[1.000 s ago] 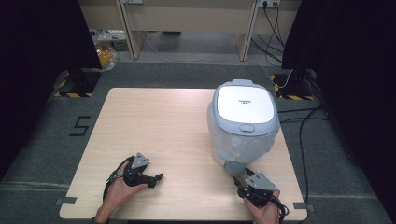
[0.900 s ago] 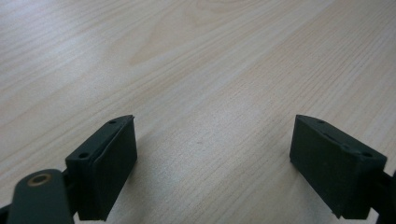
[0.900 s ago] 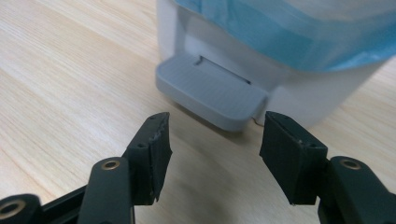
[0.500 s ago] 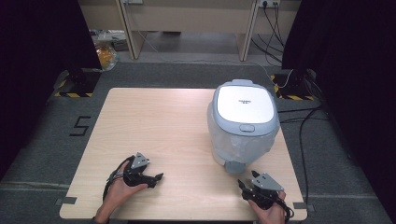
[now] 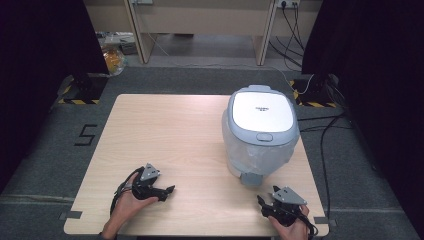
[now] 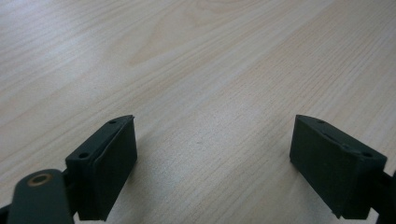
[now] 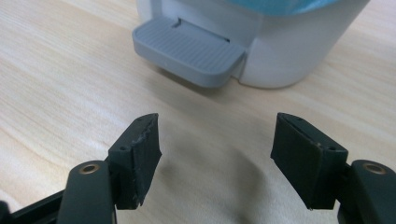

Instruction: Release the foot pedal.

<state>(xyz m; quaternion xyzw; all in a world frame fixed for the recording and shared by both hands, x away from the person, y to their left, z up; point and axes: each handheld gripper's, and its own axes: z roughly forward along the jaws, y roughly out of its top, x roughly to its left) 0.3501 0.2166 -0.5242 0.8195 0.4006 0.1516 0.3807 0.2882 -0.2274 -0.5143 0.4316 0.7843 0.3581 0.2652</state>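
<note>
The right gripper [image 5: 274, 205], jaws spread and empty, has drawn back from the pedal [image 7: 187, 50] of the bin [image 5: 260, 132] at the table's right, so the pressing looks over.

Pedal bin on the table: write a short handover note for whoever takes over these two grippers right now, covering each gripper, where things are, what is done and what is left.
Left gripper: open, holding nothing, low over bare table at the near left.
Right gripper: open, holding nothing, at the near right edge, jaws aimed at the pedal and apart from it.
Bin: upright on the right half of the table, lid shut, pedal facing the person.
Done: nothing that shows; the lid is down and the pedal is untouched.
Left: probably bring the right gripper forward onto the pedal and press it to lift the lid. The left is free to steady the bin.
</note>
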